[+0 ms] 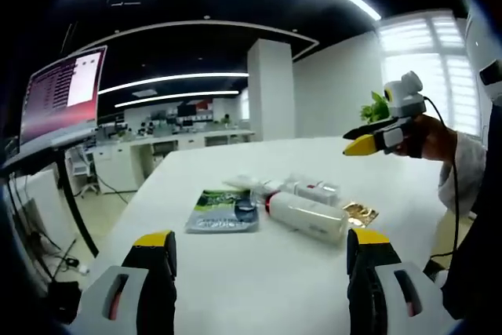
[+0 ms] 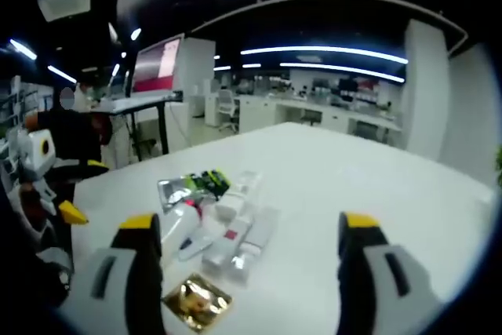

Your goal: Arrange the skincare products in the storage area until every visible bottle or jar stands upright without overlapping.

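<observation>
Both grippers were held released and empty above the white table (image 1: pixel 235 288), the left gripper (image 1: pixel 263 260) near the edge, the right gripper (image 2: pixel 247 245) over the cluster. Several products were seen lying flat mid-table: a white bottle (image 1: pixel 307 216) on its side beside a green sachet (image 1: pixel 223 211) and a gold packet (image 2: pixel 196 301). No righting was judged begun; the bottle would need grasping and standing upright
</observation>
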